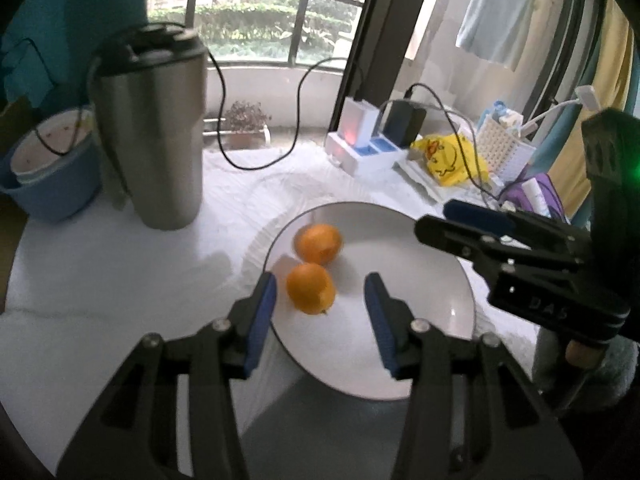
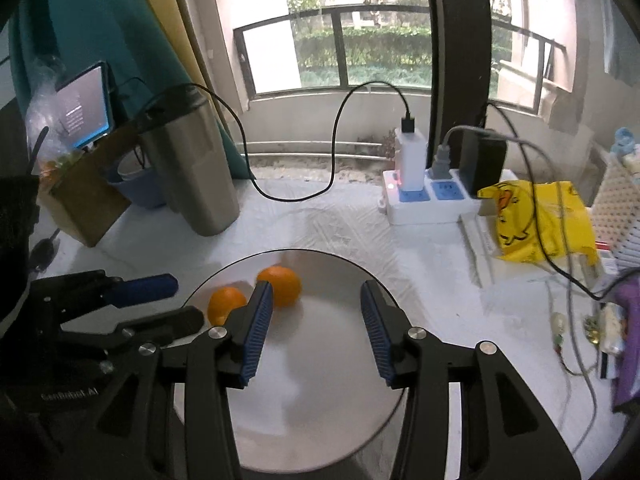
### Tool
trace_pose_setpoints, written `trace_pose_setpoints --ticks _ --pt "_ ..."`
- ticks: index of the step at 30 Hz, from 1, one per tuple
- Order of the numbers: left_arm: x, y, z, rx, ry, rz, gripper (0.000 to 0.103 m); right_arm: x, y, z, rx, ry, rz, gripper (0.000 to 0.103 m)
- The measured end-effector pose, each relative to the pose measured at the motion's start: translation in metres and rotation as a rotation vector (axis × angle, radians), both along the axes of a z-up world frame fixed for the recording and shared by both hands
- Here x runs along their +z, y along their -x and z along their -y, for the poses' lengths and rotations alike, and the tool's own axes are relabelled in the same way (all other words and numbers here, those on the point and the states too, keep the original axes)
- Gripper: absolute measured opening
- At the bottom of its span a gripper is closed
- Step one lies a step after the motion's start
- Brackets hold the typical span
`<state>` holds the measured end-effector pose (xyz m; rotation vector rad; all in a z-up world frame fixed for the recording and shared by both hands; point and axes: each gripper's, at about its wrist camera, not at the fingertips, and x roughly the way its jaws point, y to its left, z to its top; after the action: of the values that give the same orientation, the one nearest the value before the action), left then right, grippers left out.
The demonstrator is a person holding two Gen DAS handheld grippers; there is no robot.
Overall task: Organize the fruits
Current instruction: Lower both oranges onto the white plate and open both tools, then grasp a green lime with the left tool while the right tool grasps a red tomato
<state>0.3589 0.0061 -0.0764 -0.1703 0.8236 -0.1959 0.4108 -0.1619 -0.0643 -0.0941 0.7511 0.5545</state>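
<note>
Two oranges lie side by side on a white plate (image 1: 420, 340): a near one (image 1: 310, 288) and a far one (image 1: 319, 243). My left gripper (image 1: 320, 308) is open and empty above the plate's near left, the near orange just inside its left finger. My right gripper (image 2: 316, 320) is open and empty over the same plate (image 2: 320, 400); the oranges (image 2: 280, 285) (image 2: 226, 304) lie by its left finger. Each gripper shows in the other's view: the right (image 1: 464, 224), the left (image 2: 168, 300).
A steel tumbler (image 1: 150, 128) stands at the back left beside a blue bowl (image 1: 48, 176). A power strip (image 2: 424, 196) with plugged chargers and cables, a yellow bag (image 2: 536, 216) and a white basket (image 1: 504, 144) crowd the right. A cardboard box (image 2: 84, 204) stands at left.
</note>
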Motion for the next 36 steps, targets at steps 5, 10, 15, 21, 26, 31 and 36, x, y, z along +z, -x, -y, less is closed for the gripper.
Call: trace_pose_setpoints --ticks 5,10,15,21,26,31,36 --pt "0.017 0.025 0.0 0.009 0.002 0.04 0.048 0.013 0.026 0.006 -0.004 -0.008 0.024 0.048" --pt "0.03 0.049 0.0 0.014 -0.001 0.068 0.048 0.024 0.056 0.014 -0.005 -0.014 0.044 0.048" --pt "0.038 0.075 0.0 0.02 -0.011 0.092 0.048 0.03 0.082 0.019 -0.007 -0.016 0.059 0.048" --pt "0.038 0.107 0.001 0.026 -0.002 0.101 0.049 0.031 0.115 0.027 -0.013 -0.018 0.065 0.048" --pt "0.03 0.129 0.003 0.035 0.0 0.089 0.049 0.023 0.139 0.035 -0.019 -0.017 0.052 0.048" --pt "0.016 0.152 0.007 0.036 0.009 0.075 0.072 0.011 0.162 0.044 -0.028 -0.021 0.025 0.048" --pt "0.001 0.171 0.01 0.035 0.02 0.053 0.072 -0.002 0.181 0.049 -0.032 -0.012 0.0 0.048"
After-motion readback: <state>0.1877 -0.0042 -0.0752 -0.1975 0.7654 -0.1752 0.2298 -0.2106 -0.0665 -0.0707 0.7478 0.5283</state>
